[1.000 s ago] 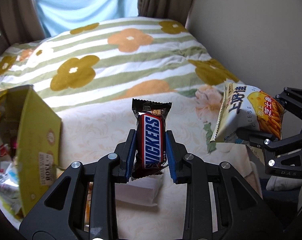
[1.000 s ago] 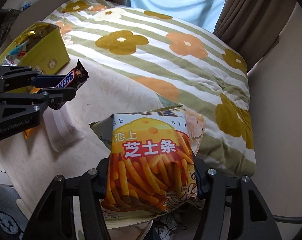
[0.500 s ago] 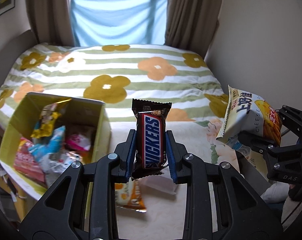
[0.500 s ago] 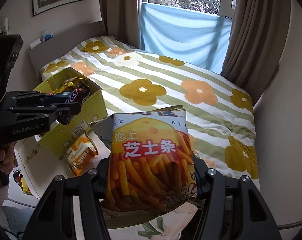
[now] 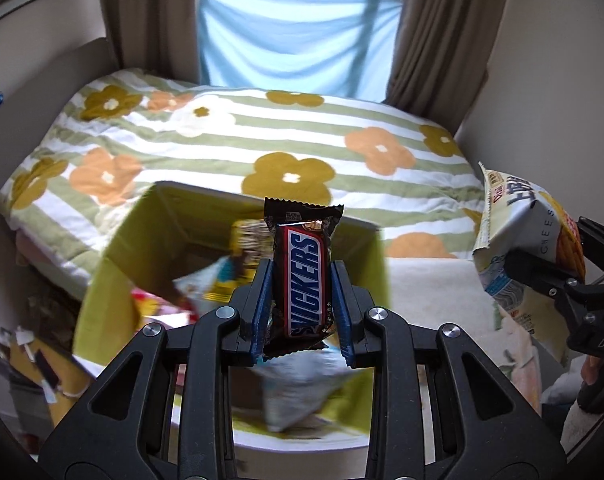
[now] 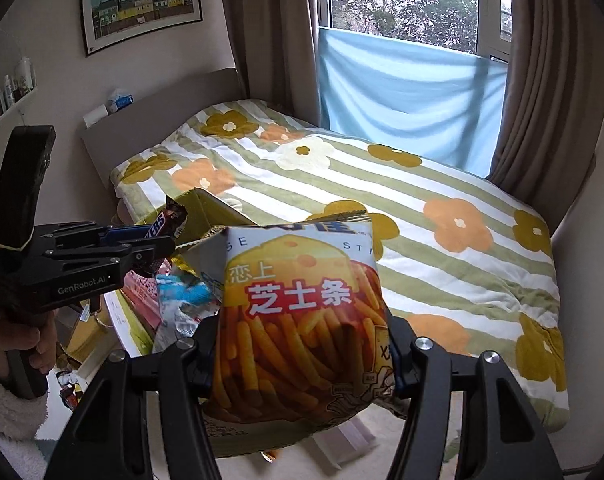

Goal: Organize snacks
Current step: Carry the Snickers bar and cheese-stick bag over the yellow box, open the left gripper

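Left gripper (image 5: 301, 295) clenched on Snickers bar (image 5: 304, 276), right gripper (image 6: 302, 354) grasping cheese-stick bag (image 6: 302, 320), framed picture (image 6: 141, 3) only in right view

Home bedroom, flowered quilt on bed (image 6: 342, 184), curtained window (image 6: 402, 4), framed picture (image 6: 142, 4)

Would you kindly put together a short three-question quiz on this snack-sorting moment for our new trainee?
1. True or false: the left gripper is shut on the Snickers bar.
2. What does the right gripper hold? A) a water bottle B) the cheese sticks bag C) nothing
3. Fill in: the yellow box beside the bed already contains other ____.

Key: 1 true; 2 B; 3 snacks.
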The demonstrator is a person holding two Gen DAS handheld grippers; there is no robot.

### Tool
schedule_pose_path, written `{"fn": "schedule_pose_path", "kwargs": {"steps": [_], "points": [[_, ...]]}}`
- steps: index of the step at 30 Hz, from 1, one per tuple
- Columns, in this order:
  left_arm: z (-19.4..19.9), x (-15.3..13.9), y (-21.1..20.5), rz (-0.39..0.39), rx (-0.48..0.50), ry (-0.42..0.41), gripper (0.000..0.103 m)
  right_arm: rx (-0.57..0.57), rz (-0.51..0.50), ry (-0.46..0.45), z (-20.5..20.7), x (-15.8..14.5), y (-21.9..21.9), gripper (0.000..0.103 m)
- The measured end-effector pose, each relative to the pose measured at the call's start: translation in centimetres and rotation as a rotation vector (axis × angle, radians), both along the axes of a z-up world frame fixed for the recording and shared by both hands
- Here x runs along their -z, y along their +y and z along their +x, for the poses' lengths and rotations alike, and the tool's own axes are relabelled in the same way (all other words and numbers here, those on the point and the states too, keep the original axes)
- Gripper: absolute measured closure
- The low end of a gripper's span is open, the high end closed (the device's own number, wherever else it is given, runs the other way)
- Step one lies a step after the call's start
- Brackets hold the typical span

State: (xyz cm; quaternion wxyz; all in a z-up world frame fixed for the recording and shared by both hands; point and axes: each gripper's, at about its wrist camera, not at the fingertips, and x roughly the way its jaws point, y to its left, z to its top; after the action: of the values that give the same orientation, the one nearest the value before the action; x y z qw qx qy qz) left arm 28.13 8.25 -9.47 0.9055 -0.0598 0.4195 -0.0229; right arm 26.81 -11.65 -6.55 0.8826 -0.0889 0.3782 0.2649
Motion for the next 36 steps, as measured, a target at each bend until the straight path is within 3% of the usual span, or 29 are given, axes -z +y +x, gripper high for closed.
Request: {"fn": "schedule_pose_path", "kwargs": {"steps": [8, 16, 17, 18, 19, 20, 23, 31, 33, 34, 35, 36], "points": [[2.6, 4.1, 8.5, 0.016, -0.003, 0.095, 0.078, 0.03, 0.002, 0.051, 2.2, 1.9, 7.4, 0.047], [3.9, 6.7, 10.3, 0.034, 0.04, 0.132, 0.075, 0.097, 0.001, 0.109, 3.9, 3.1, 9.6, 0.045], [4.0, 6.9, 10.3, 0.037, 0.044, 0.14, 0.064, 0.107, 0.018, 0.115, 4.1, 3.1, 9.7, 0.045], [3.9, 7.1, 10.2, 0.042, 0.042, 0.146, 0.028, 0.114, 0.04, 0.125, 4.5, 3.1, 9.7, 0.045], [3.7, 7.2, 10.3, 0.044, 0.034, 0.14, 0.008, 0.121, 0.048, 0.13, 4.7, 3.1, 10.0, 0.045], [3.4, 7.1, 10.4, 0.034, 0.026, 0.115, 0.0, 0.13, 0.052, 0.134, 5.0, 3.2, 10.0, 0.045], [2.9, 7.2, 10.8, -0.031, 0.029, 0.128, 0.0, 0.15, 0.068, 0.145, 5.4, 3.2, 10.1, 0.045], [2.2, 6.9, 10.6, -0.005, 0.021, 0.131, 0.0, 0.162, 0.073, 0.155, 5.9, 3.6, 10.5, 0.044], [2.2, 6.9, 10.5, -0.014, 0.02, 0.132, 0.0, 0.156, 0.102, 0.143, 6.2, 3.7, 10.8, 0.032], [2.1, 6.9, 10.5, -0.019, 0.019, 0.133, 0.0, 0.154, 0.11, 0.136, 6.3, 3.7, 10.9, 0.013], [2.1, 6.8, 10.5, -0.02, 0.018, 0.134, 0.0, 0.163, 0.101, 0.12, 6.3, 3.6, 11.1, 0.001], [1.9, 6.9, 10.4, -0.018, 0.019, 0.133, 0.0, 0.171, 0.092, 0.104, 6.2, 3.5, 11.0, 0.001]]}}
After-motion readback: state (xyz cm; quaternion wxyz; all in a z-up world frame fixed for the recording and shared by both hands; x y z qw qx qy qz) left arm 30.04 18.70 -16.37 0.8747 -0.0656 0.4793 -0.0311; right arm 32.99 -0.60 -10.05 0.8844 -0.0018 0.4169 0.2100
